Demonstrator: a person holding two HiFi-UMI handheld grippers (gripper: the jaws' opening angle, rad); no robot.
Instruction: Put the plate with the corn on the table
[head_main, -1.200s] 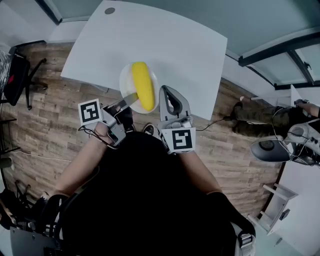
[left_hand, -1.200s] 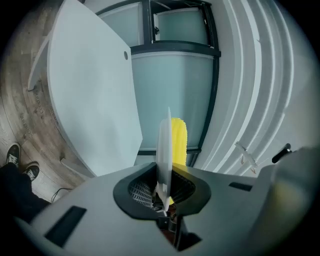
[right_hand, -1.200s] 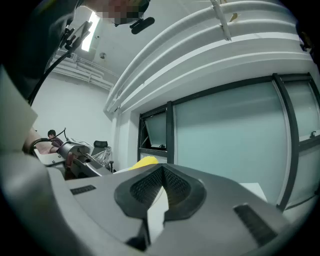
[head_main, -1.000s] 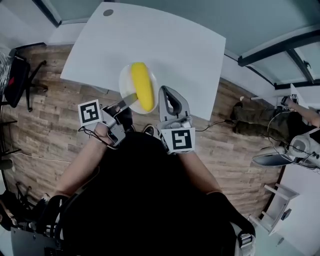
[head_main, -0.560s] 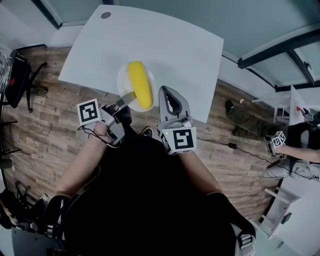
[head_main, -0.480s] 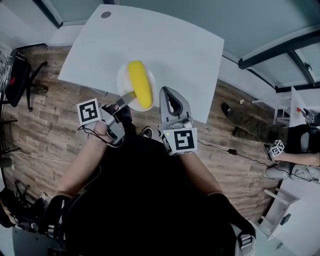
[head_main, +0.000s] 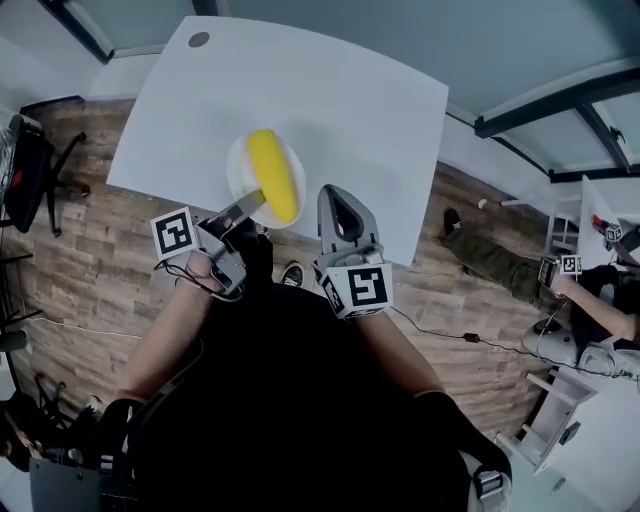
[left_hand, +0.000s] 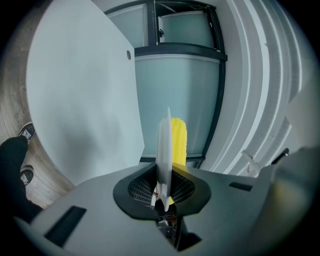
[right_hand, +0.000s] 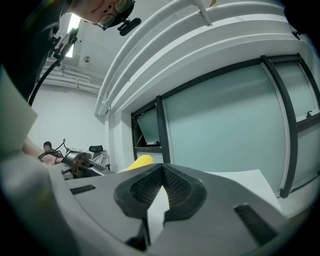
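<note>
A white plate (head_main: 237, 172) carrying a yellow corn cob (head_main: 272, 175) hangs over the near part of the white table (head_main: 340, 100). My left gripper (head_main: 253, 199) is shut on the plate's near rim. In the left gripper view the plate (left_hand: 164, 145) shows edge-on between the pads, with the corn (left_hand: 179, 140) on its right. My right gripper (head_main: 335, 192) sits just right of the plate with its tips together and nothing in them. In the right gripper view the right gripper (right_hand: 161, 187) points level over the table (right_hand: 240, 177), and the corn (right_hand: 139, 162) peeks out at the left.
The table has a round cable hole (head_main: 199, 39) at its far left corner. Wooden floor (head_main: 80, 260) surrounds it. A black chair (head_main: 25, 150) stands at the left. Another person (head_main: 590, 290) with a marker cube is at the right, beside white furniture (head_main: 590, 420).
Both grippers and the plate have moved forward, so the plate now lies further in over the table's near edge. The person at the right has shifted about.
</note>
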